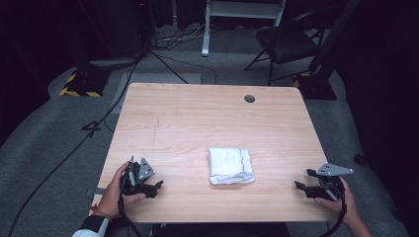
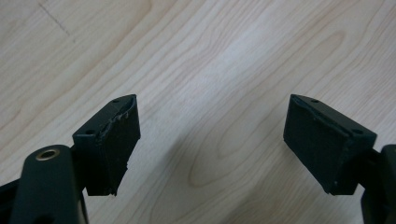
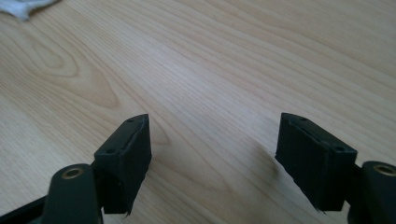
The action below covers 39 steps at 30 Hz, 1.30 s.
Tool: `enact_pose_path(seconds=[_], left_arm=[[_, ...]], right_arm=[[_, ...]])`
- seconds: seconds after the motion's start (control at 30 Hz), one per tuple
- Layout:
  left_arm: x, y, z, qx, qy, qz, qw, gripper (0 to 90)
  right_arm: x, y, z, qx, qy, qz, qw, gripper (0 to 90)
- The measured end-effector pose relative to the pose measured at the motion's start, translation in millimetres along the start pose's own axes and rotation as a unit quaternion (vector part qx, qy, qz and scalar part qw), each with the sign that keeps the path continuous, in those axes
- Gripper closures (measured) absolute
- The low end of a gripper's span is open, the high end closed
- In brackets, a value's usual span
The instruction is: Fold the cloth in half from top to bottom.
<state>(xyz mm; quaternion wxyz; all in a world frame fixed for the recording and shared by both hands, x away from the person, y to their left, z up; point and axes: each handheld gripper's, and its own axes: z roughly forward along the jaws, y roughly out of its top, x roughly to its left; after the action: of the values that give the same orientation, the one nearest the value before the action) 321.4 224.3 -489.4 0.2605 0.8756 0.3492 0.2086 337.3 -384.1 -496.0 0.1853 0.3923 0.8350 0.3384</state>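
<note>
Resting both hands at the table's near edge, you hold the left gripper (image 1: 159,185) and right gripper (image 1: 299,185) with jaws spread and empty, the folded white cloth (image 1: 230,166) lying between them toward twelve o'clock, where a one-sided pinch could drag it unfolded.

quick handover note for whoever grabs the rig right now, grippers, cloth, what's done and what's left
Left gripper: jaws open, holding nothing, at the table's near left corner.
Right gripper: jaws open, holding nothing, near the right edge.
Folded white cloth: lies flat at the table's near centre, between the two grippers, touched by neither.
Done: the cloth lies folded into a neat square.
Left: judging by the layout, probably reach in and handle the cloth.
</note>
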Motion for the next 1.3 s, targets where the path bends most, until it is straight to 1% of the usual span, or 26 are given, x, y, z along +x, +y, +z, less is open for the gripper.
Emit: enact_pose_path(seconds=[0.03, 0.07, 0.1, 0.17, 0.23, 0.27, 0.33, 0.43, 0.47, 0.5, 0.53, 1.2, 1.27, 1.3], left_arm=[[2.8, -3.4, -0.4, -0.006, -0.006, -0.005, 0.9999, 18.3], [4.8, -5.2, -0.5, -0.009, -0.009, -0.009, 0.9999, 18.4], [8.5, -8.8, -0.7, -0.014, -0.015, -0.020, 0.9996, 18.4], [13.8, -13.6, -0.4, -0.021, -0.025, -0.036, 0.9988, 18.8], [18.6, -19.2, -0.1, -0.028, -0.039, -0.056, 0.9973, 18.6], [21.2, -22.6, 0.3, -0.034, -0.049, -0.068, 0.9959, 18.5], [24.4, -28.0, 1.9, -0.049, -0.057, -0.082, 0.9939, 18.2], [25.9, -29.3, 1.5, -0.049, -0.060, -0.080, 0.9938, 17.9], [25.6, -29.1, 1.8, -0.049, -0.058, -0.083, 0.9937, 17.4], [26.0, -28.7, 2.1, -0.049, -0.057, -0.080, 0.9940, 17.4], [26.0, -28.6, 2.5, -0.048, -0.059, -0.082, 0.9937, 17.0], [25.8, -27.9, 3.1, -0.048, -0.057, -0.083, 0.9938, 16.2], [25.7, -27.9, 3.4, -0.049, -0.059, -0.085, 0.9935, 16.1], [26.2, -27.7, 3.5, -0.049, -0.058, -0.083, 0.9937, 15.9]], right_arm=[[-1.0, -1.7, 0.1, -0.001, 0.000, 0.003, 1.0000, 26.4], [-2.9, -4.3, -0.8, -0.005, 0.001, 0.012, 0.9999, 26.4], [-3.9, -5.5, -1.4, -0.005, 0.000, 0.017, 0.9998, 26.2], [-6.1, -8.5, -2.8, -0.009, -0.002, 0.027, 0.9996, 25.7], [-6.9, -10.6, -3.9, -0.012, -0.005, 0.034, 0.9993, 25.7], [-6.9, -11.0, -3.9, -0.013, -0.007, 0.035, 0.9993, 25.5], [-6.2, -12.1, -3.5, -0.017, -0.008, 0.035, 0.9992, 24.6], [-5.5, -13.8, -3.3, -0.024, -0.010, 0.037, 0.9990, 24.4], [-5.6, -13.8, -3.3, -0.024, -0.009, 0.037, 0.9990, 24.3], [-5.7, -13.8, -3.2, -0.024, -0.010, 0.037, 0.9990, 24.2], [-5.7, -13.8, -3.1, -0.024, -0.010, 0.037, 0.9990, 24.1], [-5.9, -13.3, -2.6, -0.023, -0.012, 0.041, 0.9988, 23.1], [-5.9, -13.3, -2.6, -0.023, -0.012, 0.041, 0.9988, 23.0], [-5.9, -13.4, -2.6, -0.023, -0.012, 0.041, 0.9988, 23.0]])
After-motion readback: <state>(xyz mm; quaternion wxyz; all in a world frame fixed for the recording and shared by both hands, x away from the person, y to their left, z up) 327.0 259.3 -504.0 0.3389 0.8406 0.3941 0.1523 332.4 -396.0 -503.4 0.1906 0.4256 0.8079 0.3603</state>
